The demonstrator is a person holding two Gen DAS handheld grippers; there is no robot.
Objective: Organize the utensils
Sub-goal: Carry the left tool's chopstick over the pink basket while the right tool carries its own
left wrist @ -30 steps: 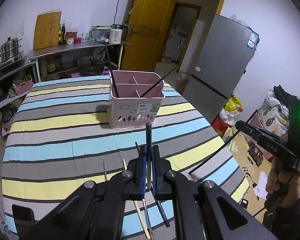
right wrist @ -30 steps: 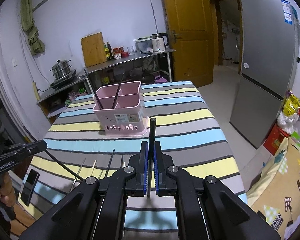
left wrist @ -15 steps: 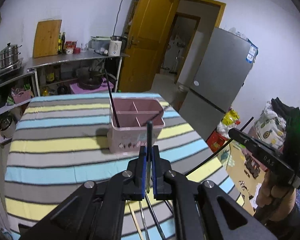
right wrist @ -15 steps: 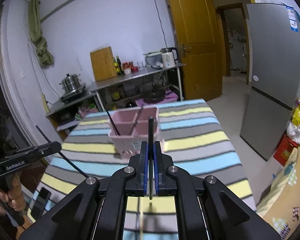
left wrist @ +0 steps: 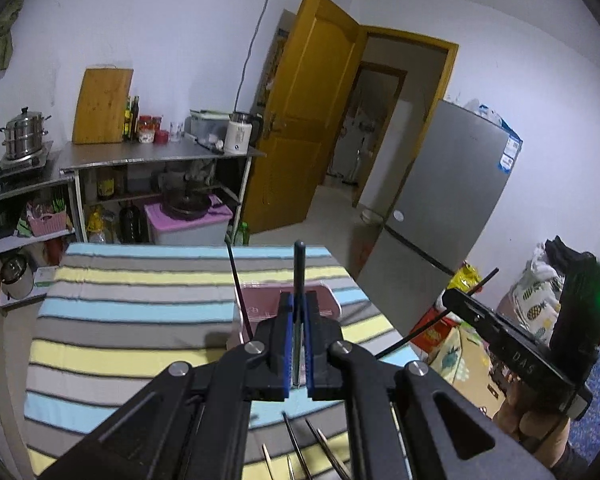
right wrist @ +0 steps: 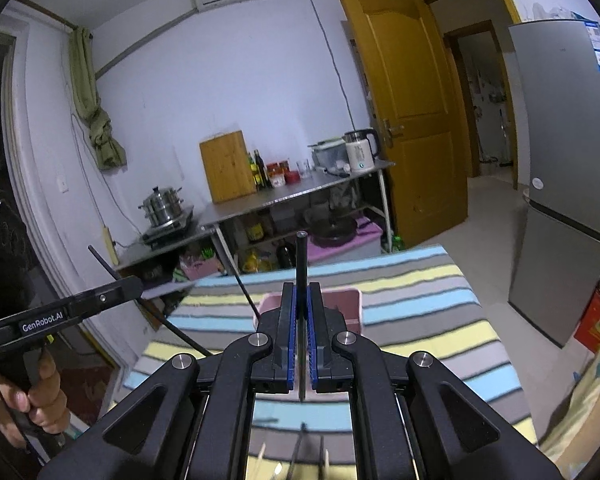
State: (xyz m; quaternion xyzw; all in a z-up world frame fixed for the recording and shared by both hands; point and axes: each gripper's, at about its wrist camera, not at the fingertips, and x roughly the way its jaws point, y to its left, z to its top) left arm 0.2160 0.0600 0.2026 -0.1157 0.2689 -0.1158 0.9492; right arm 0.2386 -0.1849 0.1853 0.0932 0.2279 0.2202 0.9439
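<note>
Left gripper (left wrist: pixel 298 344): closed on a black chopstick (left wrist: pixel 299 276), which is held upright between the blue pads (left wrist: pixel 286 344), its top seen well above the jaws
Right gripper (right wrist: pixel 300 332): closed on a second black chopstick (right wrist: pixel 301 264), likewise clamped upright between blue pads (right wrist: pixel 289 336)
Grippers relative to each other: each is seen from the other's camera, held in a hand at the side of the table, with its chopstick protruding at both ends
Pink utensil holder (left wrist: pixel 328 304): placed on the striped tablecloth (left wrist: pixel 140 320), directly beyond both grippers and partly hidden by them
Holder contents: one dark stick (left wrist: pixel 240 292) is seen leaning out toward the left; the compartment cannot be told
Loose utensils (left wrist: pixel 296 448): several sticks, dark and pale, are laid on the cloth at the near edge, below the left gripper
Background: a steel counter (right wrist: pixel 292 196) with a cutting board and a kettle is set against the wall; a grey fridge (right wrist: pixel 572 168) is seen beside a yellow door (right wrist: pixel 404 112)
</note>
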